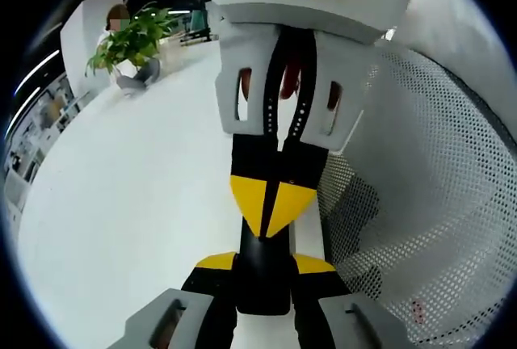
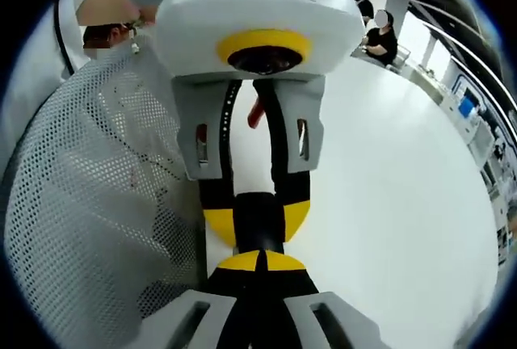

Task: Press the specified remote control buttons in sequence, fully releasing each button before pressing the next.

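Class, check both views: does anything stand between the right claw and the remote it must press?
Nothing visible does. The right claw has its closed tips apparently resting directly on the black remote, which the left claw grips.

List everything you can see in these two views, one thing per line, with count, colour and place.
remote: one, black, held upright between the left gripper's jaws
table: one, white, beneath both grippers
plant: one, green, far edge of table
mesh: one, white, beside the grippers; what it belongs to is unclear
person: one, dark top, seated at far end
left gripper: one, white with yellow tips, clamping the remote
right gripper: one, white with yellow tips, shut, tip at the remote
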